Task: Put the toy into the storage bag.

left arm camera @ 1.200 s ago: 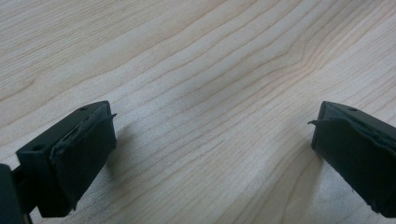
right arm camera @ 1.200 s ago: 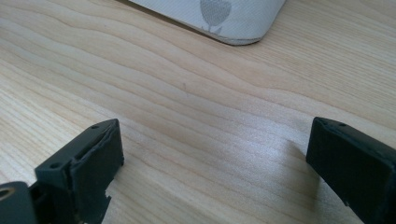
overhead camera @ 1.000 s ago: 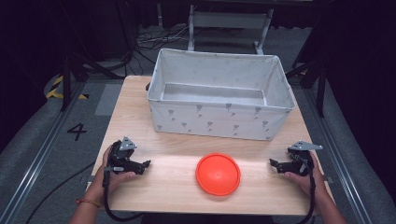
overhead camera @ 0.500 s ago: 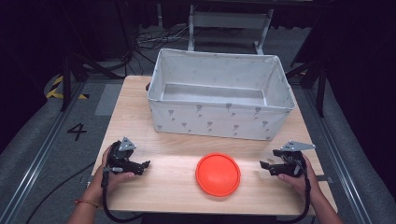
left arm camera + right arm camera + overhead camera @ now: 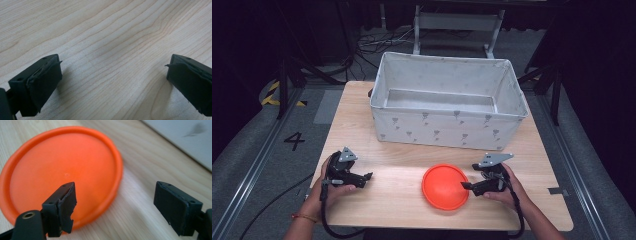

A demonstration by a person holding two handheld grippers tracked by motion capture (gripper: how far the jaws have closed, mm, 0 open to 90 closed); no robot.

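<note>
An orange round plate (image 5: pixel 445 186) lies flat on the wooden table (image 5: pixel 387 205), near the front and right of centre. My right gripper (image 5: pixel 465 186) is at the plate's right edge, held in a hand and pointing left. In the right gripper view its jaws (image 5: pixel 115 202) stand open, having narrowed a little in the last second. One jaw hangs over the plate (image 5: pixel 62 170), the other over bare wood, with the rim between them and untouched. My left gripper (image 5: pixel 366 177) rests at the front left, open over bare wood (image 5: pixel 113 75).
A large white fabric bin (image 5: pixel 447 127) with small grey marks stands on the back half of the table, and no contents show inside it. Its side wall (image 5: pixel 182 137) appears at the top right of the right gripper view. Dark floor and cables surround the table.
My right gripper has moved left from the table's right side up to the plate's right edge. The left gripper and the plate have stayed where they were.
</note>
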